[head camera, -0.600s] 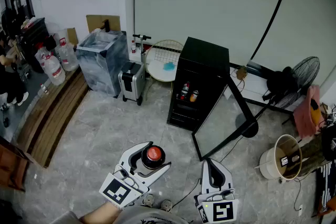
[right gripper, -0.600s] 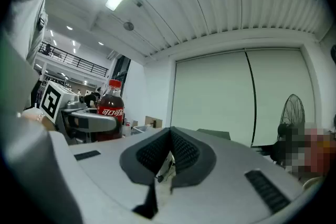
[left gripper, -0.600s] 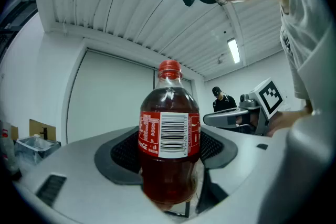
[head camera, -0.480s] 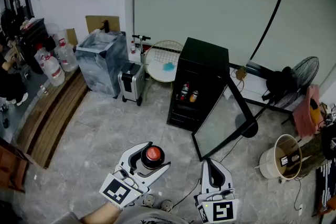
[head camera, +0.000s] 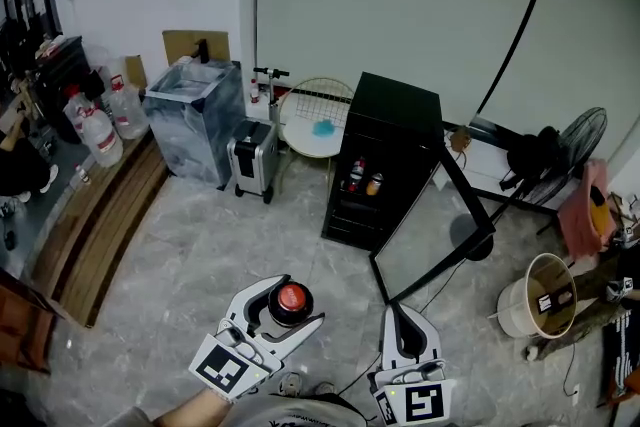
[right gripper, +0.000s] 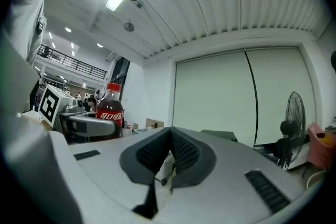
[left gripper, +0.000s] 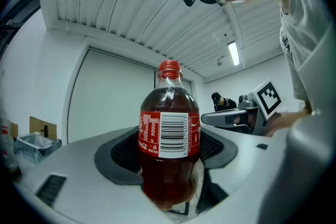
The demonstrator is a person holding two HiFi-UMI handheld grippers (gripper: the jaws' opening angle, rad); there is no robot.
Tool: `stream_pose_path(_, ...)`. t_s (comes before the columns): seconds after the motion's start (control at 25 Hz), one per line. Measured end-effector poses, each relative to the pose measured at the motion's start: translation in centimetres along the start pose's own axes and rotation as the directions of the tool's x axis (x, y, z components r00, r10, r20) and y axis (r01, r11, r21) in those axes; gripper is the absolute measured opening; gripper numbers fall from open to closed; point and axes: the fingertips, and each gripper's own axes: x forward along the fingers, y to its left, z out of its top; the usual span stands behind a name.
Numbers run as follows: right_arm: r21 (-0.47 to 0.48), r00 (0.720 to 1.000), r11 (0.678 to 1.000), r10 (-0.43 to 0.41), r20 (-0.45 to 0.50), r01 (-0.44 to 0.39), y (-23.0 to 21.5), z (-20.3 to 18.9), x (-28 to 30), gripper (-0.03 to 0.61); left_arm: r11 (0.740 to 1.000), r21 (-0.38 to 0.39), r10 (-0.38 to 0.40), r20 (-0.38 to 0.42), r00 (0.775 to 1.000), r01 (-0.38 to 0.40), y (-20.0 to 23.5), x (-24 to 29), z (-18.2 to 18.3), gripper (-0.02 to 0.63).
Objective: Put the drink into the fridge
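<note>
Left gripper [head camera: 293, 302] clamped around an upright red-capped plastic cola bottle [left gripper: 169, 134], right gripper [head camera: 403, 316] with jaws pressed together, black mini fridge [head camera: 396, 129] ahead, its glass door [head camera: 428, 227] open.

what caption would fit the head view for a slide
Left tool grips a cola bottle, right tool shut and empty; black mini fridge ahead, its door open.
</note>
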Motion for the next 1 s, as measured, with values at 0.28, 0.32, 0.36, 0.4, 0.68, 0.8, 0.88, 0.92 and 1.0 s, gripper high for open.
stream_pose_path(0.28,0.0,1.0,1.0,0.004,-0.017,-0.004,1.2,-0.4,1.1,0.006,1.0,-0.016,0.0,-0.006,1.0,0.0,1.3,-0.8,-0.4,0.319)
stream_pose_path(0.32,-0.002,1.0,1.0,0.0,-0.017,0.0,1.1,-0.4,1.2,0.006,1.0,-0.016,-0.002,-0.008,1.0,0.002,1.4,-0.6,-0.4,0.319)
stream_pose_path(0.36,-0.003,1.0,1.0,-0.003,-0.018,0.003,0.9,-0.4,1.4,0.006,1.0,-0.015,-0.005,-0.008,1.0,0.005,1.5,-0.5,-0.5,0.319)
stream_pose_path(0.4,-0.004,1.0,1.0,-0.007,-0.018,0.007,0.8,-0.5,1.5,0.006,1.0,-0.014,-0.008,-0.009,1.0,0.008,1.6,-0.3,-0.6,0.319)
stream_pose_path(0.68,0.002,0.999,1.0,-0.024,-0.024,0.024,-1.6,-1.4,2.8,0.006,1.0,-0.014,-0.024,-0.009,1.0,0.024,2.1,2.5,-1.0,0.319)
stream_pose_path(0.8,0.009,0.999,1.0,-0.027,-0.024,0.027,-3.5,-1.9,3.6,0.006,1.0,-0.005,-0.029,-0.013,1.0,0.029,2.2,4.6,-1.3,0.319)
stream_pose_path(0.88,0.015,0.999,0.999,-0.028,-0.026,0.029,-4.8,-2.2,4.2,0.006,1.0,0.0,-0.03,-0.011,1.0,0.03,2.2,6.1,-1.4,0.319)
stream_pose_path(0.92,0.017,0.999,0.999,-0.029,-0.027,0.029,-5.6,-2.4,4.5,0.006,1.0,0.002,-0.029,-0.01,1.0,0.029,2.3,6.9,-1.4,0.319)
stream_pose_path(1.0,0.021,0.999,0.999,-0.027,-0.026,0.028,-7.1,-2.5,5.3,0.006,1.0,0.004,-0.027,-0.011,1.0,0.027,2.4,8.5,-1.3,0.319)
